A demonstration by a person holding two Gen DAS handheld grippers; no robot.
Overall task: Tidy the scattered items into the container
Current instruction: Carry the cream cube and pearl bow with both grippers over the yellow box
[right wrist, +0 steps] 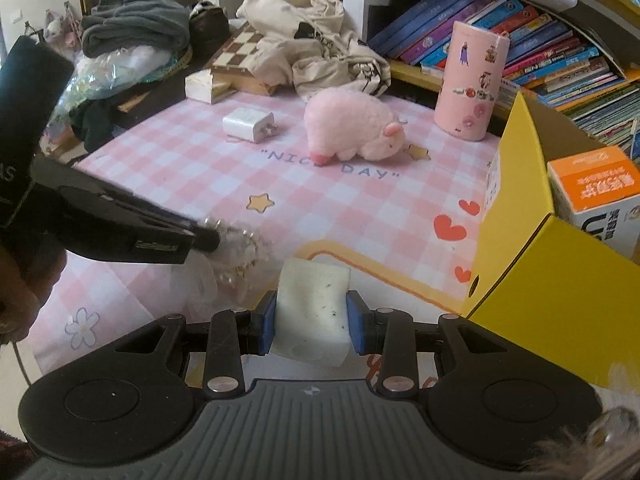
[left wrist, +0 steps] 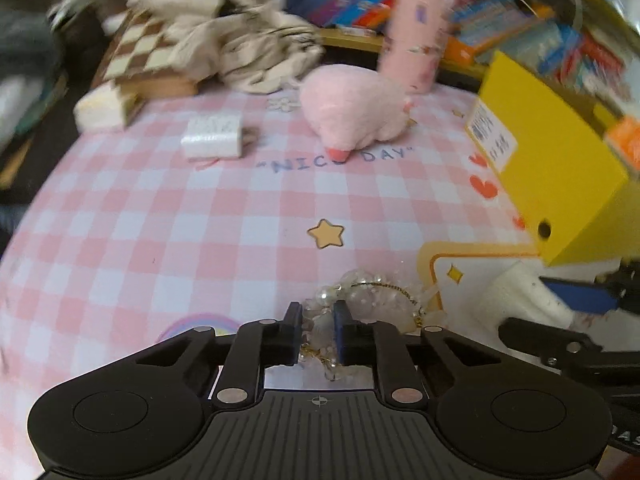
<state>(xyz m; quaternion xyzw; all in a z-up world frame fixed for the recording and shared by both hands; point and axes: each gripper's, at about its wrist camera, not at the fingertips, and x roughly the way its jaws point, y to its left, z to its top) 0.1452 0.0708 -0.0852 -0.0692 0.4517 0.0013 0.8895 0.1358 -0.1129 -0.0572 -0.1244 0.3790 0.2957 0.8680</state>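
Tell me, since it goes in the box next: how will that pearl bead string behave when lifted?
The pearl bead string looks like loose beads on thin chain, so it will probably dangle limply. The left gripper pinches only part of it, so smooth beads might slip out.

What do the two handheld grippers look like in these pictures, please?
Both match: the left gripper and the right gripper have a black body with two round discs, a ribbed grey centre plate bearing a small crosshair mark, black linkage arms with silver pivot pins, and blue pads inside the jaws. White lettering runs along the left one's side, seen from the right wrist.
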